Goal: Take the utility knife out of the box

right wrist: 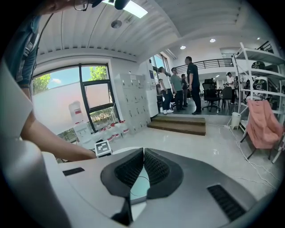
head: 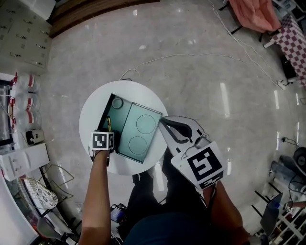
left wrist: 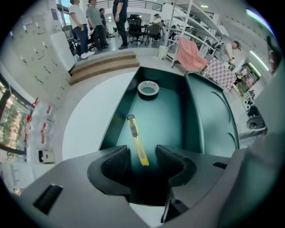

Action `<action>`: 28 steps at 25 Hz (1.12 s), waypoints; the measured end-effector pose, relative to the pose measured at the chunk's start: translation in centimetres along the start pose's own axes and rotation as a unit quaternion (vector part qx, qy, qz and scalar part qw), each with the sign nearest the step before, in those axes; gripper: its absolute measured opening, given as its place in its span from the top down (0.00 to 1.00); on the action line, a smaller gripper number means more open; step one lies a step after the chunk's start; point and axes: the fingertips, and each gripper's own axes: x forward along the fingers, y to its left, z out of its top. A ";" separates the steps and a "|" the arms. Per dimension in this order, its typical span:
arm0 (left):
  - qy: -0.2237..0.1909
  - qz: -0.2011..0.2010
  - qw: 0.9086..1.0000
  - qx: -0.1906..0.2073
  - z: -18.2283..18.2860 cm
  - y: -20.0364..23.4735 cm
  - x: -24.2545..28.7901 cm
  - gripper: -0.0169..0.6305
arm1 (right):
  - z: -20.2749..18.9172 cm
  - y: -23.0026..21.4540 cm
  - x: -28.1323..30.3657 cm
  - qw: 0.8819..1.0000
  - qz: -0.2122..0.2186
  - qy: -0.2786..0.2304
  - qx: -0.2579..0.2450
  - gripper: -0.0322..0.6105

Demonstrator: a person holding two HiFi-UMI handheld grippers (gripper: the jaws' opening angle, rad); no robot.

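A dark green box (head: pixel 113 125) lies open on the round white table (head: pixel 91 112), its lid (head: pixel 141 133) folded out to the right. Inside lies a yellow utility knife (left wrist: pixel 137 144), seen also as a thin yellow strip in the head view (head: pixel 109 124), and a roll of tape (left wrist: pixel 148 89) at the far end. My left gripper (left wrist: pixel 142 162) points down into the box, open, its pads on either side of the knife's near end without pressing it. My right gripper (right wrist: pixel 143 165) is shut on nothing, beside the lid's right edge (head: pixel 165 122).
A white cable (head: pixel 191 57) runs across the grey floor beyond the table. Shelves with bottles (head: pixel 24 103) stand at the left. A pink cloth on a rack (head: pixel 253 14) and a checked cloth (head: pixel 294 43) are at the far right. People stand by the steps (left wrist: pixel 95 22).
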 end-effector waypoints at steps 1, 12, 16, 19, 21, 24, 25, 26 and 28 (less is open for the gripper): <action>0.005 0.012 1.000 -0.011 -0.1 0.1 0.4 0.66 | -0.1 -0.3 -0.1 1.000 0.001 -0.002 -0.002 0.89; 0.083 0.036 0.995 -0.032 0.1 -0.5 1.5 0.65 | 0.9 -3.7 -2.7 1.000 -0.012 -0.027 0.001 0.89; 0.098 0.008 0.995 -0.013 -0.2 -1.5 1.8 0.72 | 0.6 -4.7 -3.9 0.999 -0.021 -0.028 0.003 0.89; 0.107 -0.007 0.994 0.015 -0.2 -2.4 2.3 0.87 | 0.1 -4.9 -4.3 0.999 -0.026 -0.022 0.015 0.89; 0.107 -0.004 0.994 0.013 -0.2 -2.6 2.4 0.87 | 0.0 -4.9 -4.4 0.999 -0.026 -0.022 0.014 0.89; 0.102 -0.002 0.995 0.018 -0.3 -2.9 2.3 0.87 | -0.2 -4.7 -4.6 0.999 -0.025 -0.022 0.014 0.89; 0.099 -0.004 0.995 0.021 -0.2 -3.1 2.2 0.87 | -0.3 -4.6 -4.7 0.999 -0.024 -0.022 0.014 0.89; 0.095 -0.008 0.995 0.025 -0.1 -3.3 2.2 0.87 | -0.3 -4.4 -4.8 0.999 -0.023 -0.022 0.012 0.89; 0.084 -0.012 0.996 0.028 -0.1 -3.6 1.9 0.87 | -0.3 -4.0 -4.8 1.000 -0.019 -0.023 0.003 0.89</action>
